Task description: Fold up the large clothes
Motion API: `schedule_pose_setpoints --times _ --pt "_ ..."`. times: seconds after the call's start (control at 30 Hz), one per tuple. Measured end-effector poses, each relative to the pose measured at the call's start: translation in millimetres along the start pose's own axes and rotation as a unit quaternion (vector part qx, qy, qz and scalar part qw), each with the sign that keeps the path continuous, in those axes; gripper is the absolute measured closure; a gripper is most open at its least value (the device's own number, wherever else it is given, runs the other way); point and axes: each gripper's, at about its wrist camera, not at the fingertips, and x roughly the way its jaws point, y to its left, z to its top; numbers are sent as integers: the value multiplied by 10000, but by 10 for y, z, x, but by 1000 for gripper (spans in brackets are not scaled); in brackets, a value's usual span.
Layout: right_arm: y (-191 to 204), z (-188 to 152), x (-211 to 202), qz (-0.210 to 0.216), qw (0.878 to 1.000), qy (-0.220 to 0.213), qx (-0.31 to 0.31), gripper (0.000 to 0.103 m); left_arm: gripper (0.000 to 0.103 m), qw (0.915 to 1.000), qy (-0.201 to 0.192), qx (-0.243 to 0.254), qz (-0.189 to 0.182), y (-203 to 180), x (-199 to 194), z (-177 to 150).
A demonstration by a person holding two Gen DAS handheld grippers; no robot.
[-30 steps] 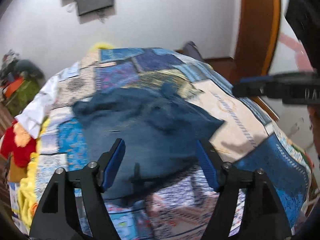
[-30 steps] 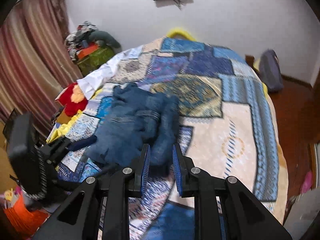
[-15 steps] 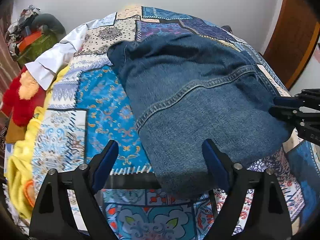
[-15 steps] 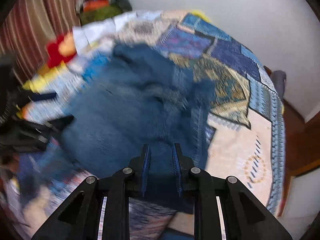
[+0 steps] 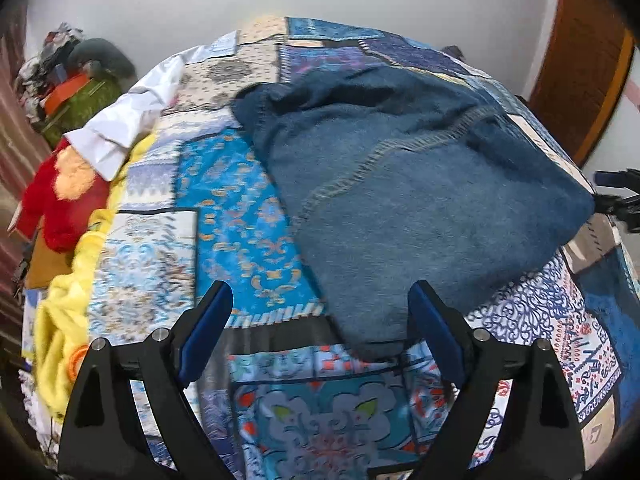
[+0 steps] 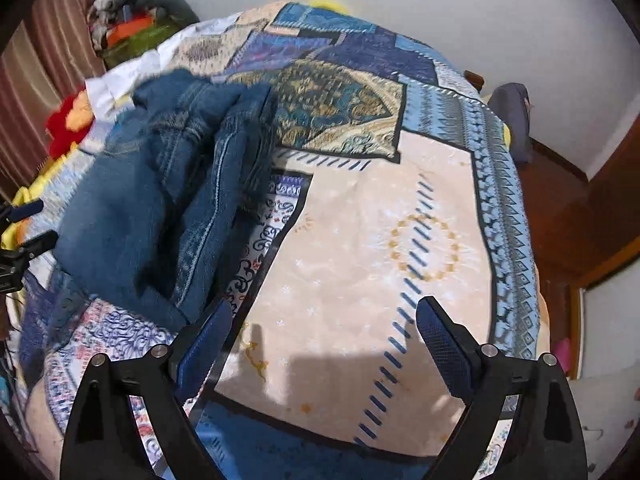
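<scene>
Folded blue jeans (image 5: pixel 420 200) lie on a patchwork bedspread (image 5: pixel 248 240). In the left wrist view my left gripper (image 5: pixel 320 332) is open and empty, with the near corner of the jeans just inside its right finger. In the right wrist view the jeans (image 6: pixel 160 208) lie to the left. My right gripper (image 6: pixel 324 348) is open and empty over the beige patch (image 6: pixel 360 260), its left finger close to the jeans' near edge. The right gripper's tips (image 5: pixel 618 192) show at the jeans' right edge in the left wrist view.
A white cloth (image 5: pixel 128 120), a red plush toy (image 5: pixel 60 200) and a yellow blanket (image 5: pixel 64 312) lie along the bed's left side. A pile of clothes (image 6: pixel 136 20) sits far left by a curtain. A dark bag (image 6: pixel 514 120) and wooden door are on the right.
My right gripper has let go of the jeans, opened wide and shifted right over the beige patch. The jeans have settled flat. My left gripper stays open.
</scene>
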Motion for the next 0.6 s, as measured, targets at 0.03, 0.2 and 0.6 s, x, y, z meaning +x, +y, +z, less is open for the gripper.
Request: schedule_pose_setpoints --times 0.03,0.2,0.6 --pt "-29 49 -80 167 9997 -108 142 10 13 9999 -51 -55 79 60 -33 35" --pt "9 470 -347 1137 9895 -621 639 10 12 9991 -223 -219 269 276 -65 270" --pt "731 1287 529 1903 9806 132 445 36 12 9992 -13 -287 -283 275 612 1125"
